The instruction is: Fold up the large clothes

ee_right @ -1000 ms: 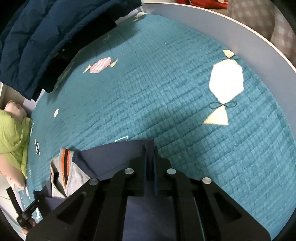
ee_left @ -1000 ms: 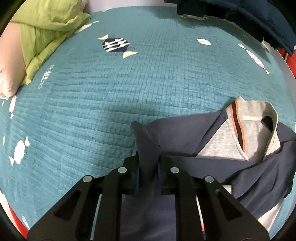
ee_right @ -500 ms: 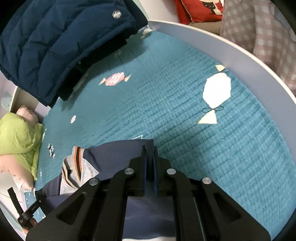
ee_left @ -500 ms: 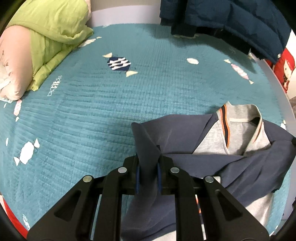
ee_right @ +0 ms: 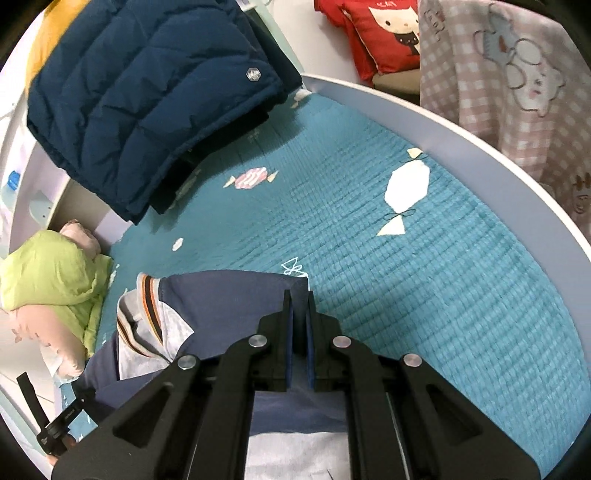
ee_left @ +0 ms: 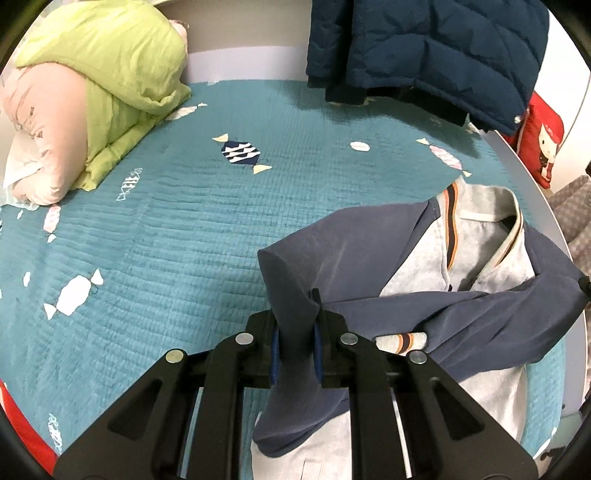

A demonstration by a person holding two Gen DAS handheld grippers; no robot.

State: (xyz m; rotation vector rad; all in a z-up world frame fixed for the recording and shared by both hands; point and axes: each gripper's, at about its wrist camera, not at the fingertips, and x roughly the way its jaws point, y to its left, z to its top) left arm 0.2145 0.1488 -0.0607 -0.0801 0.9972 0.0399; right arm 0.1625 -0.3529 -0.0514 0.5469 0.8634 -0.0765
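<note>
The right gripper (ee_right: 299, 325) fingers (ee_right: 286, 332) apparently pinch the navy-and-grey jacket (ee_right: 221, 295) above the teal quilt (ee_right: 424, 277).

Both wrist cams look steeply down past their jaws, close over the teal quilted bed (ee_left: 192, 236); both catch the navy-and-grey polo shirt (ee_right: 221, 306).

jacket (ee_left: 369, 251): navy sleeves, grey body, orange-and-dark stripes on collar and cuff
quilt (ee_left: 192, 229): teal, ribbed, scattered candy prints in white, pink and navy
puffer coat (ee_right: 147, 92): dark blue, quilted
pillow (ee_left: 110, 74): lime green over pale pink
cushion (ee_right: 388, 33): red, cartoon cat print
blanket (ee_right: 509, 74): pink-and-white check, cartoon figure
tools (ee_left: 295, 332): black, blue pads
</note>
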